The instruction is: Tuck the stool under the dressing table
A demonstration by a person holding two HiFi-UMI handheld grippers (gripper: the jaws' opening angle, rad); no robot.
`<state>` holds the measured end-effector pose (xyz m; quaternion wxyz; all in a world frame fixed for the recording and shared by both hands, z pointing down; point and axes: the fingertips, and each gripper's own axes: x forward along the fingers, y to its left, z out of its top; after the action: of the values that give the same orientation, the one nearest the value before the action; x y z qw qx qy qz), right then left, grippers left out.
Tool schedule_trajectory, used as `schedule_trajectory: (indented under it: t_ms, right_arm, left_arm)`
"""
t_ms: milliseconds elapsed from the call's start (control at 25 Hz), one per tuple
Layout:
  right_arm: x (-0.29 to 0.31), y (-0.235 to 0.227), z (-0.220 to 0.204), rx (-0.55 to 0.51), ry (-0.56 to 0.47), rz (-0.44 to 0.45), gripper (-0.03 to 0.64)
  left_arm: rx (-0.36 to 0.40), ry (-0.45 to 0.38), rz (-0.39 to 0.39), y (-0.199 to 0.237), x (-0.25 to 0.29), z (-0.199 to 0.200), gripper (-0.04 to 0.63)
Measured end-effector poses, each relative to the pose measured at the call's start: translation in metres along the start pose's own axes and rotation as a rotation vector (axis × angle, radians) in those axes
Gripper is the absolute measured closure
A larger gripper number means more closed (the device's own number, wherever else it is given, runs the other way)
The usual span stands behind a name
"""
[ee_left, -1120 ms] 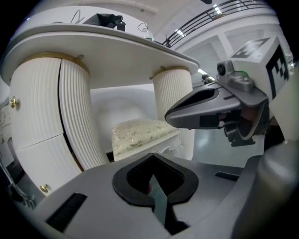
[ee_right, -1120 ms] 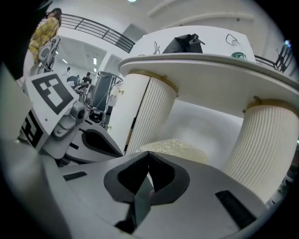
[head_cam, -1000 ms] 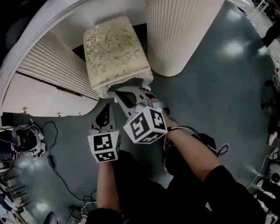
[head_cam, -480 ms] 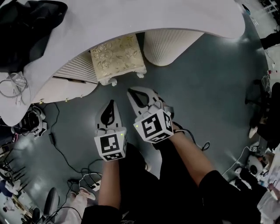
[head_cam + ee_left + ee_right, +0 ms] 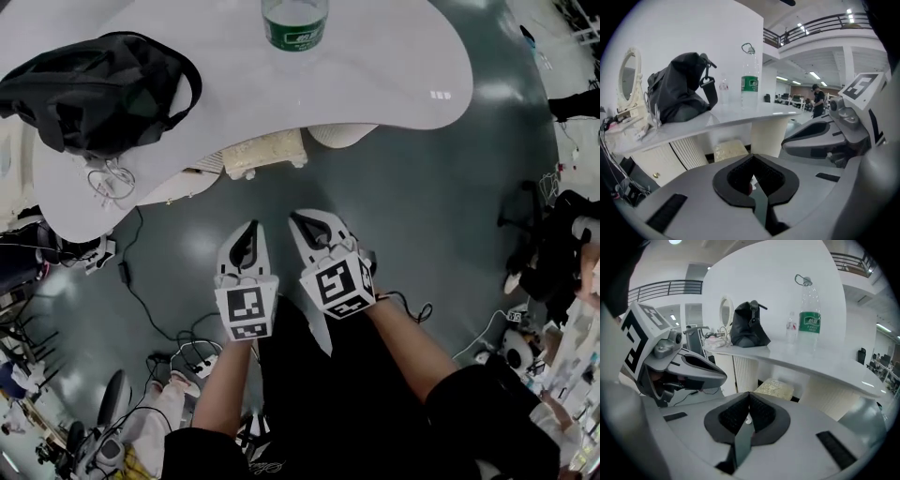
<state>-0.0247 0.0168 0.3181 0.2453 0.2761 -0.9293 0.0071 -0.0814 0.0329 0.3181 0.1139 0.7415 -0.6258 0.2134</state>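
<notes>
1. Most of the stool is hidden beneath the dressing table; only its front edge shows from above.
2. The gripper views show its patterned seat side-on.
3. Left gripper and right gripper: jaws together, empty.

Looks like a large open lab or office hall rather than a home. Holds a white dressing table with an oval mirror at one end, set on a glossy grey floor. Shows loose cables and gear strewn on the floor in front of the dressing table, a railed balcony high behind it, strip lights on the ceiling beyond, and a person standing far behind it.
</notes>
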Motion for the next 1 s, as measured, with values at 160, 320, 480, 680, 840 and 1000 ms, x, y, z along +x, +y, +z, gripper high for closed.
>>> schedule_trajectory:
  t_ms: [160,320,480,680,840,1000]
  right_arm:
    - [-0.035,-0.006,0.037,0.021,-0.007,-0.009,0.611]
    - [-0.057,0.006,0.075,0.026,-0.055,-0.032,0.611]
    - [-0.087,0.025,0.111,0.03,-0.104,-0.054,0.611]
    - [-0.123,0.052,0.146,0.018,-0.148,-0.094,0.611]
    - [-0.151,0.073,0.16,-0.018,-0.187,-0.128,0.611]
    - [-0.173,0.081,0.17,-0.003,-0.234,-0.164,0.611]
  left_arm:
    - [0.011,0.003,0.004,0.0,-0.036,0.038,0.591]
    - [-0.003,-0.031,-0.001,0.001,-0.065,0.066,0.589]
    - [0.009,-0.097,-0.011,-0.002,-0.107,0.095,0.589]
    - [0.034,-0.178,-0.019,-0.006,-0.158,0.118,0.589]
    - [0.035,-0.239,-0.021,-0.009,-0.185,0.136,0.591]
    - [0.061,-0.273,-0.022,-0.018,-0.207,0.147,0.589]
